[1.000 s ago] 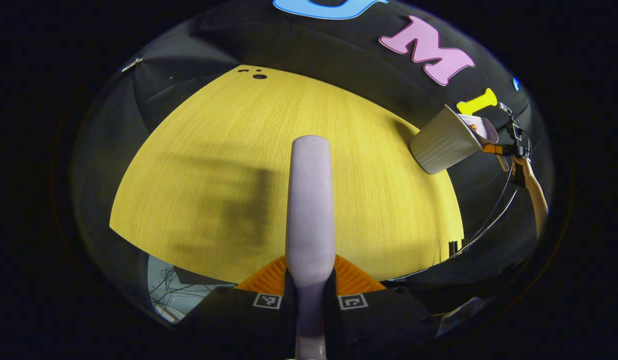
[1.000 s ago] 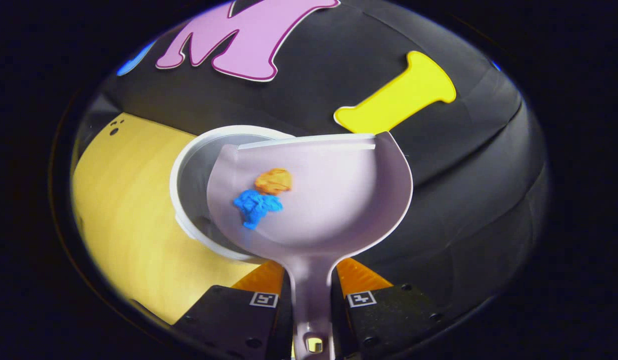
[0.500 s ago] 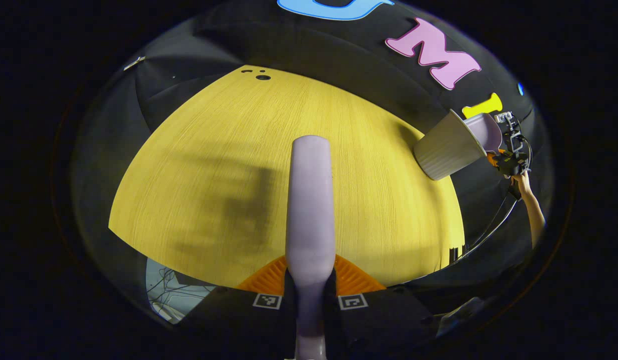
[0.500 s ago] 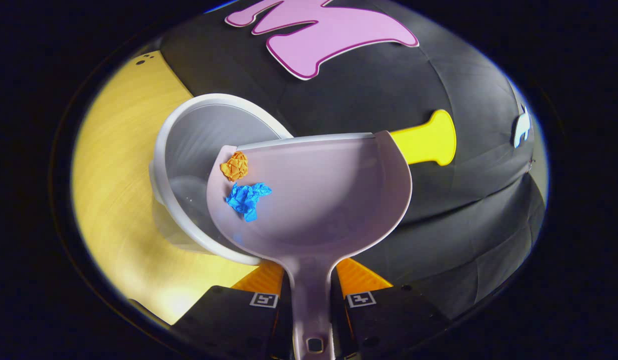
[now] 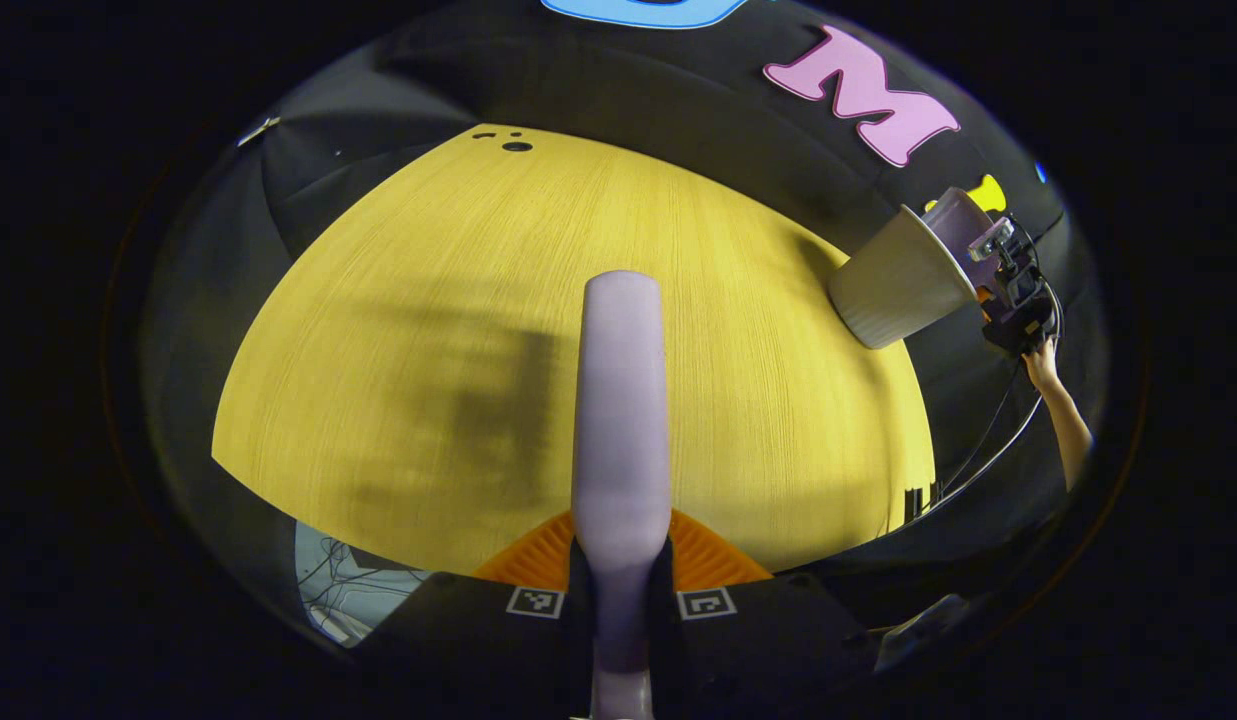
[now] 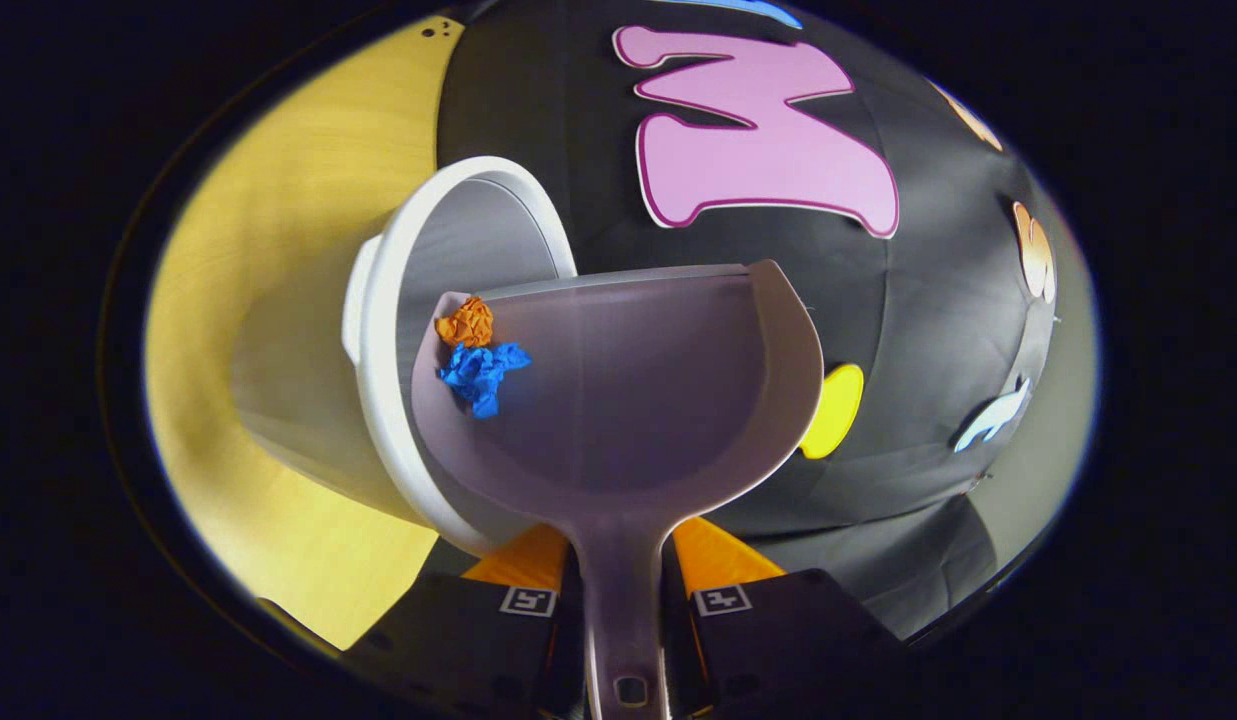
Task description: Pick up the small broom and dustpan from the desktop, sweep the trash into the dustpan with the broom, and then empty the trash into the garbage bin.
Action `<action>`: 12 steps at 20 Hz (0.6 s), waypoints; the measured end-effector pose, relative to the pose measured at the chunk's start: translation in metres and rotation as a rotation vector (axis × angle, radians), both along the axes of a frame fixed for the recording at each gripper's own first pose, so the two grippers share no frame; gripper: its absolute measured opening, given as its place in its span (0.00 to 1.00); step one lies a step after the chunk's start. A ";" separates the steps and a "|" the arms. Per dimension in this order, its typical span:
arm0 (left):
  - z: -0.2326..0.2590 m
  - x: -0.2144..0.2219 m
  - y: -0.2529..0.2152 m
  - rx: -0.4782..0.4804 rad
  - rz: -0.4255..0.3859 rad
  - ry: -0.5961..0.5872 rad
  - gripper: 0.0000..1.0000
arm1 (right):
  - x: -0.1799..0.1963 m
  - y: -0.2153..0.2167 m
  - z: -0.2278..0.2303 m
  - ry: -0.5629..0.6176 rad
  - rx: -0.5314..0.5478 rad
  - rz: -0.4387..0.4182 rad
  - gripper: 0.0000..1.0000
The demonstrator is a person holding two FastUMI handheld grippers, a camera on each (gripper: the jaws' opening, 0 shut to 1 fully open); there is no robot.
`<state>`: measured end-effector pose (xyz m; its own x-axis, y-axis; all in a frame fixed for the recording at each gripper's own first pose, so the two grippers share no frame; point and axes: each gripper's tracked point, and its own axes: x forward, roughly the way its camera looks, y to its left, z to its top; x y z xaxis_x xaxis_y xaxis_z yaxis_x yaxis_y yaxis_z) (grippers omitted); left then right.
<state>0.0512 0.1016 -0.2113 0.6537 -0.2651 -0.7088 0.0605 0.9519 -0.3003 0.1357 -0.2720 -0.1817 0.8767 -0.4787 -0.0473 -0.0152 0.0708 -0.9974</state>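
My right gripper (image 6: 618,565) is shut on the handle of the pale lilac dustpan (image 6: 628,400). The pan is rolled to its left over the mouth of the white garbage bin (image 6: 418,300). An orange paper wad (image 6: 465,322) and a blue paper wad (image 6: 478,370) lie against the pan's lower left wall, at its lip. My left gripper (image 5: 621,560) is shut on the lilac broom handle (image 5: 621,400), held above the yellow desktop (image 5: 458,300). In the left gripper view the bin (image 5: 893,280), the dustpan (image 5: 963,228) and the right gripper (image 5: 1013,295) stand at the far right.
A hand and forearm (image 5: 1058,400) with trailing cables hold the right gripper beyond the desktop's right edge. Small dark holes (image 5: 516,146) mark the desktop's far corner. The bin stands at the desktop's far right corner, close to the black cloth wall.
The right gripper has rolled the dustpan further to its left over the bin. Both wads slid from the pan's middle to its left wall. The left gripper with the broom hardly moved.
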 end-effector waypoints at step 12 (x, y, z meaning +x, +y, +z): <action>0.010 0.010 -0.005 0.021 -0.015 -0.023 0.27 | -0.001 -0.001 0.000 0.062 0.010 0.004 0.35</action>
